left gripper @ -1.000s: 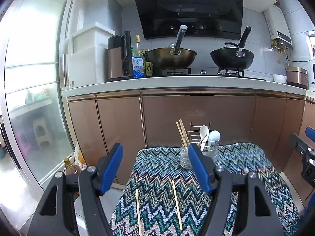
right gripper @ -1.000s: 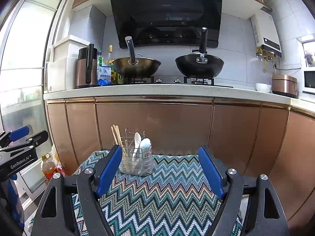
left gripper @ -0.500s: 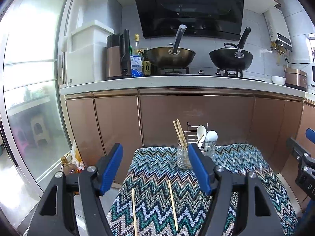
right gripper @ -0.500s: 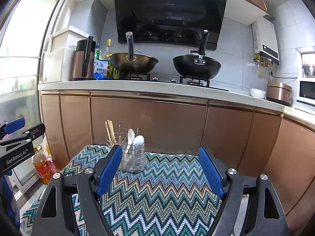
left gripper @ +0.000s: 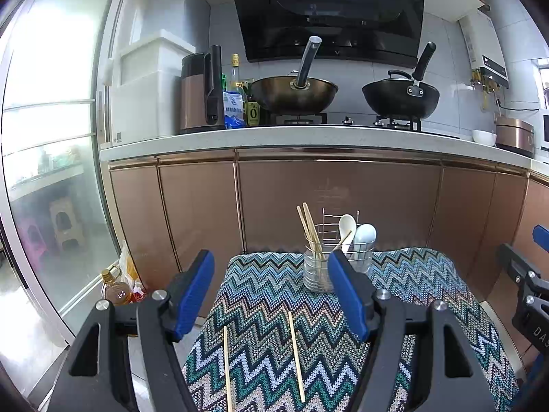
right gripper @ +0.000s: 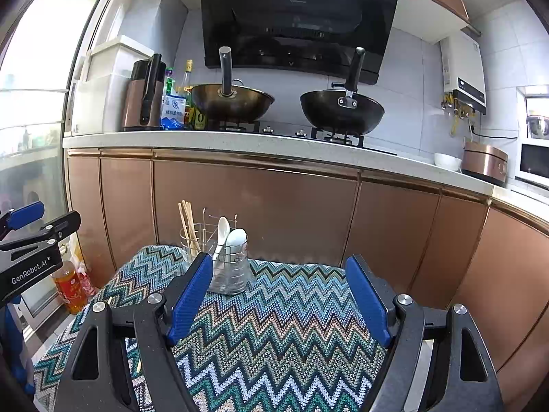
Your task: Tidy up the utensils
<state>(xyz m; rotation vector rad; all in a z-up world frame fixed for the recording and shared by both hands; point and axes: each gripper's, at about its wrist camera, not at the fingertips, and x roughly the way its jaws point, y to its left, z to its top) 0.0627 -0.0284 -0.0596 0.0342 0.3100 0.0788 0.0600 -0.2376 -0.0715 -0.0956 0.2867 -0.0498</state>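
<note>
Left wrist view showing two chopsticks (left gripper: 260, 357) lying loose on table (left gripper: 429, 295); holder (left gripper: 338, 264) behind already keeping chopsticks, spoons. Left hand-held gripper (left gripper: 271, 295) and right hand-held gripper (right gripper: 279, 297) both hovering wide, holding nothing. Task looking partly done.

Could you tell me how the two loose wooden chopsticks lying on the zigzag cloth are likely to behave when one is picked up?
The two loose wooden chopsticks look thin and straight, so probably stiff and light. Lying flat on the knitted zigzag cloth, each offers little height to pinch and may roll or slip aside. The open left gripper would likely need to close low across one.
</note>
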